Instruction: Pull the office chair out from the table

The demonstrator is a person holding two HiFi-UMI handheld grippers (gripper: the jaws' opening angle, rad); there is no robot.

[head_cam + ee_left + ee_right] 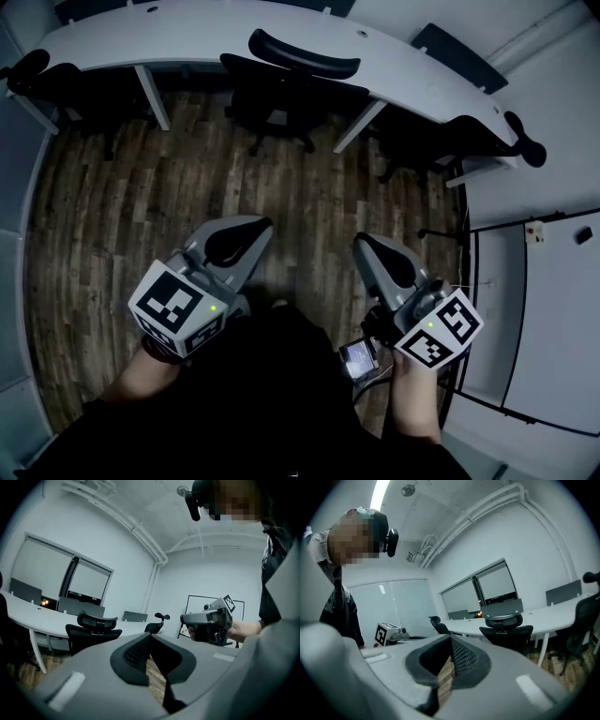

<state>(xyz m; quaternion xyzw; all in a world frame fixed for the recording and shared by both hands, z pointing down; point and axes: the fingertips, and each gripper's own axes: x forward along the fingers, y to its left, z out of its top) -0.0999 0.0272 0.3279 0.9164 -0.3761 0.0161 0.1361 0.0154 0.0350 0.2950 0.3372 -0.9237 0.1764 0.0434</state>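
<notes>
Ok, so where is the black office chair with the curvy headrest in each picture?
Head view: the black office chair with curved headrest is at the top middle, tucked against the table.
Left gripper view: it is left of centre, low in the picture.
Right gripper view: it is right of centre, facing the camera.
Shared landmark: the long curved white table runs right by the chair in all three views.

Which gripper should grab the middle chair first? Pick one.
Left, narrowly: the left gripper sits slightly nearer the office chair than the right gripper. Both are shut, empty and well short of it.
</notes>
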